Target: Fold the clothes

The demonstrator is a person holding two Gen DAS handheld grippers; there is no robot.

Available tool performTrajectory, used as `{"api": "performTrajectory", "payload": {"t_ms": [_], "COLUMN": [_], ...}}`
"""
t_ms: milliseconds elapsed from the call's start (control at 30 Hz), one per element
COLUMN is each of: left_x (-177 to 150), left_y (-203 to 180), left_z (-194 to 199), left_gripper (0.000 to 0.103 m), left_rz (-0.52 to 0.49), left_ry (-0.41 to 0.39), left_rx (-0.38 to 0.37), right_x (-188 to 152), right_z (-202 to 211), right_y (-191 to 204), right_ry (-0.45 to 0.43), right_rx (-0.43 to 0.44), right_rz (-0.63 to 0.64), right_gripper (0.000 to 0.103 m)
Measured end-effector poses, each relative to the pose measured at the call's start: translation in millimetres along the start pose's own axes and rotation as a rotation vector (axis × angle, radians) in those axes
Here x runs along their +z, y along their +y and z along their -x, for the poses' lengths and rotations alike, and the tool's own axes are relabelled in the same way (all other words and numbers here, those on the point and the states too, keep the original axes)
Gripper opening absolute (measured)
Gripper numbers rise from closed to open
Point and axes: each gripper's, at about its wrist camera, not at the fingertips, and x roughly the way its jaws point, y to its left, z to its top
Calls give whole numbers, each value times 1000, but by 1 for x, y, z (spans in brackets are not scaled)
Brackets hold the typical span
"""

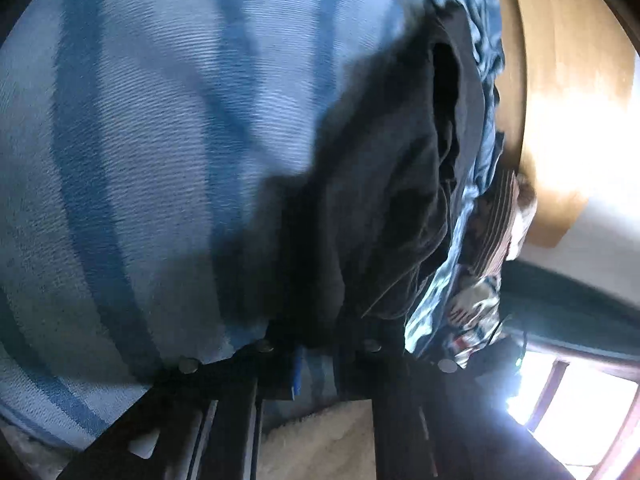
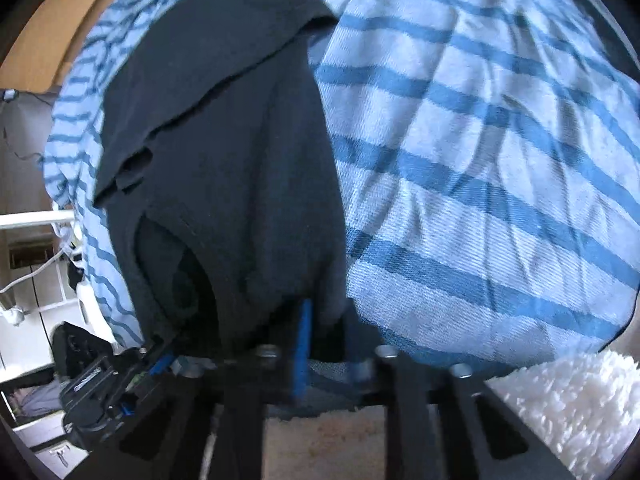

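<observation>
A dark navy garment (image 1: 380, 200) hangs bunched in front of the blue-striped bed cover (image 1: 140, 140). My left gripper (image 1: 316, 360) sits at the bottom of the left wrist view, shut on the garment's lower edge, and cloth hides its fingertips. In the right wrist view the same dark garment (image 2: 240, 160) drapes down in loose folds onto my right gripper (image 2: 328, 352), which is shut on its hem beside a blue pad (image 2: 302, 344). The left gripper's body (image 2: 100, 392) shows at the lower left of that view, close beside the right one.
The striped bed cover (image 2: 480, 160) fills the background. A wooden headboard (image 1: 560, 80) stands behind it. A white fluffy rug (image 2: 560, 408) lies below right, white shelving (image 2: 32, 220) stands at the left, and a bright window (image 1: 580, 412) is at lower right.
</observation>
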Motion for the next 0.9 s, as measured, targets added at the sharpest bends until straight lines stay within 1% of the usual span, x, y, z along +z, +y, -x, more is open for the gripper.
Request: {"api": "performTrajectory", "payload": {"t_ms": [33,100,167,233,300,333,400,433,500,600,767,867,900], "left_x": [-1,-7,-11,-12,-12,-12,-11,-10,-7,-4,17,30,36], "left_y": [-2,-15,-28,-35,-42,-45,-51,-53,-59,-76,-124,-154,-164], "left_z": [4,13,25,36,45,49,47,46,43,42,46,46,47], "left_gripper": [8,8,7,6,6,5,5,5,5,5,6,6,6], "left_rz": [-13,-76,-117,-132,-144,-150,-151,-149,-141,-144,-183,-217,-231], "left_ry": [-9,-25,-28,-23,-25,-26,-24,-21,-3,1,-31,-53,-66], "left_rx": [-1,0,-2,-22,-44,-55,-47,-39,-41,-62,-100,-110,-104], "right_x": [-1,-4,-5,12,-26,-31,-42,-42,-54,-45,-9,10,21], "right_z": [4,12,22,41,57,59,64,63,37,52,72,88,88], "right_y": [-2,-4,-2,-14,-54,-53,-52,-53,-26,-28,-9,4,16], "right_ry": [-12,-36,-54,-71,-86,-88,-91,-87,-87,-111,-184,-221,-236], "right_rx": [12,36,69,102,131,132,136,138,158,225,314,335,337], "right_rz": [-6,-19,-25,-33,-34,-31,-26,-40,-69,-91,-99,-83,-70], "right_gripper": [9,8,8,7,7,7,7,7,7,7,7,7,7]}}
